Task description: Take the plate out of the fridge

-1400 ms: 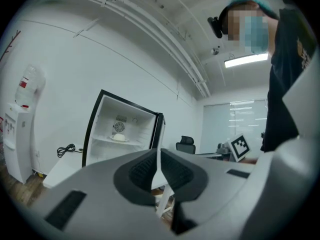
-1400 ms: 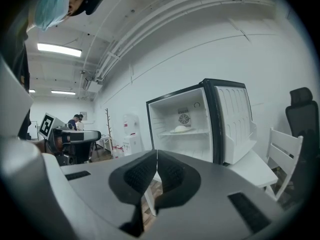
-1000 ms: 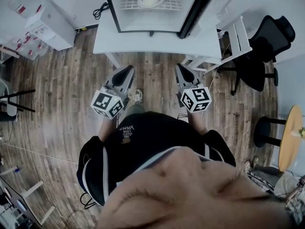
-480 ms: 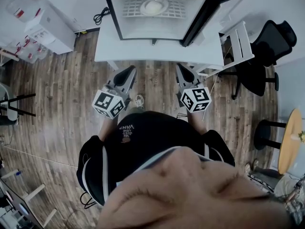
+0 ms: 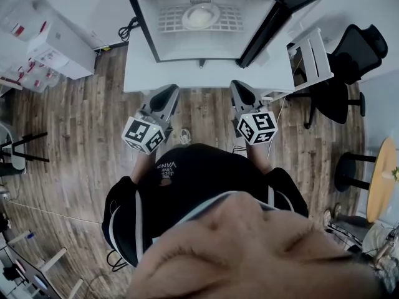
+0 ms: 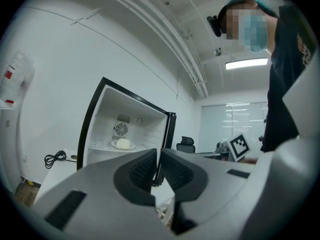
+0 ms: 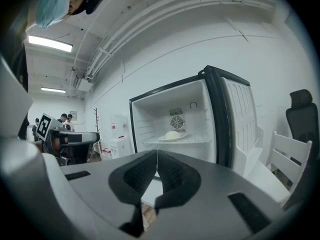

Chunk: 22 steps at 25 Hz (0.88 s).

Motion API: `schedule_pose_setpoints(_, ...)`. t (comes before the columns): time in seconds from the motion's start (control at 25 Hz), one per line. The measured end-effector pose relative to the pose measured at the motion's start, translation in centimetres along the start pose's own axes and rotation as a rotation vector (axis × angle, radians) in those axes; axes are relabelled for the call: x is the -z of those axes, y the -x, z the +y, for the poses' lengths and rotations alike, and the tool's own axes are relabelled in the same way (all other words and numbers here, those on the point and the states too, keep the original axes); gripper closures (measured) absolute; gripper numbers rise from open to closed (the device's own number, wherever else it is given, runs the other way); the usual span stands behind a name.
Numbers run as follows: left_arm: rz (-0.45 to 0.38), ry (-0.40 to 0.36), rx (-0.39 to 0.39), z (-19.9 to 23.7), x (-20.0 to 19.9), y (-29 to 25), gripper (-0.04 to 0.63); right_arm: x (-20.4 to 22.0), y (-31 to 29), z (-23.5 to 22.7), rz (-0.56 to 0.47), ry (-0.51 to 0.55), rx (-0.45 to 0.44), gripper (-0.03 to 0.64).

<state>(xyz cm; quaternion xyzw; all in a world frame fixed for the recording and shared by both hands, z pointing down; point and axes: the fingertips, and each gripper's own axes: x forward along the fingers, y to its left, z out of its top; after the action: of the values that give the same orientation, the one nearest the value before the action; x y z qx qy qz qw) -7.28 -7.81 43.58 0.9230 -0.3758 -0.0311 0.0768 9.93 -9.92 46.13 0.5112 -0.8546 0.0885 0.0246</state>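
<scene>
Well, both claws are held out side by side, pointing at a small white fridge with a black frame [image 5: 187,45]. The left claw [image 6: 158,155] is pressed together, and nothing is between its two grey jaws. The right claw [image 7: 156,156] is pressed together too, and it is empty as well. Neither claw touches the fridge or anything else.

The fridge stands ahead of both claws on a long white desk [image 5: 206,76], and its black-edged door [image 5: 274,23] is swung wide open, off to the right of the right claw. The round white plate [image 7: 172,138] is inside the fridge, on the white wire shelf [image 5: 230,8]. It sits far ahead of both claws and a bit higher than them. A pale round lump of food [image 7: 173,134] lies on the plate. A small round fan [image 7: 177,122] shows on the back wall of the fridge, behind the plate.

A black cable [image 6: 54,158] lies on the desk, ahead and to the left of the left claw. A white wooden chair [image 5: 308,52] and a black office chair [image 5: 349,61] stand off to the right of the right claw. Below both claws is a brown wooden floor [image 5: 75,123].
</scene>
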Motion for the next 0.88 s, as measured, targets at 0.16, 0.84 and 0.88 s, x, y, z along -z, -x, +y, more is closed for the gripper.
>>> schedule_pose_setpoints(0.16, -0.002, 0.000, 0.021, 1.4, -0.4, -1.0, 0.563, -0.6, -1.6, -0.3, -0.006, 0.003, 0.015, 0.604)
schedule_pose_setpoints(0.84, 0.008, 0.016, 0.116, 6.7, -1.0, -4.4, 0.563, -1.5, -6.4, -0.8, -0.022, -0.003, 0.094, 0.604)
schedule_pose_setpoints(0.88, 0.010, 0.014, 0.123, 6.9, -1.0, -4.5, 0.563, -1.6, -6.6, -0.8, -0.023, -0.005, 0.101, 0.604)
